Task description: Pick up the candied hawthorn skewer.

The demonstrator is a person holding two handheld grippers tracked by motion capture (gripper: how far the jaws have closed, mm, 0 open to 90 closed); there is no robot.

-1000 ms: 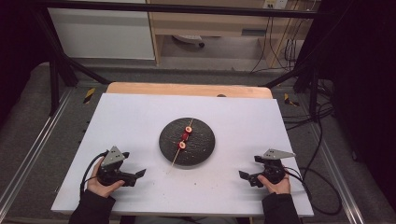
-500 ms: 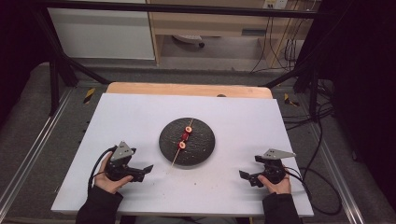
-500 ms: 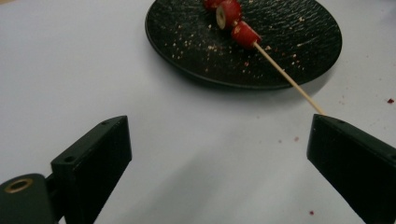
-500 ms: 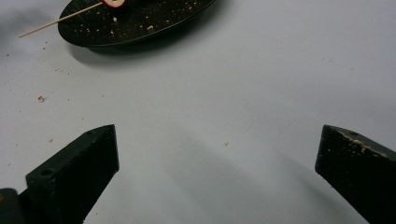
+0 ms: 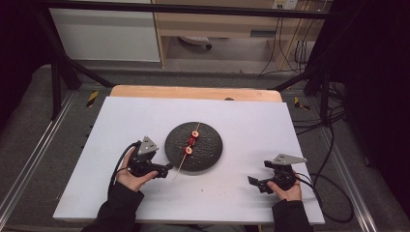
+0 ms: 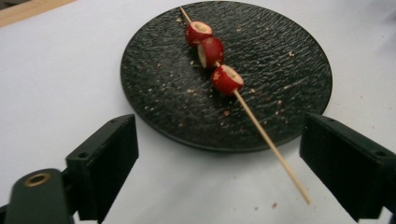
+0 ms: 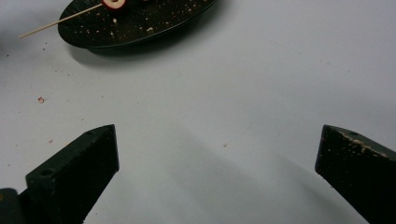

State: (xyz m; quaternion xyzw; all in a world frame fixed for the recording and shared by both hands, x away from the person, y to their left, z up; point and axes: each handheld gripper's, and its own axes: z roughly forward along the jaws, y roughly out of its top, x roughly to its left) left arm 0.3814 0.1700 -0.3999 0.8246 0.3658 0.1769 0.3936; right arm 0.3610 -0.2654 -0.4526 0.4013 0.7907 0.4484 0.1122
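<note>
My left tongs [image 5: 164, 169] sit just left of the black plate [image 5: 208, 154], near its front-left rim, jaws wide apart w/ nothing between them but just been closing a bit. In the left gripper view the jaws frame the plate's near edge, and the bare end of the skewer [image 6: 268, 140] sticks out over the rim twd the right-hand jaw, not touching either one.

The skewer lies diagonally across the plate w/ three red pieces [image 6: 212, 49] threaded on the half over the plate; the cut faces look pale. Its bare stick end overhangs the rim above the white desk [image 5: 121, 125]. Crumbs are scattered on the plate and a few on the desk.

My right tongs [image 5: 256, 182] are at the front right of the desk, well apart from the plate, jaws spread w/ only bare desk between them. In the right gripper view the plate [image 7: 140, 23] is far off at top left, w/ the stick end [image 7: 56, 22] poking out left.
</note>
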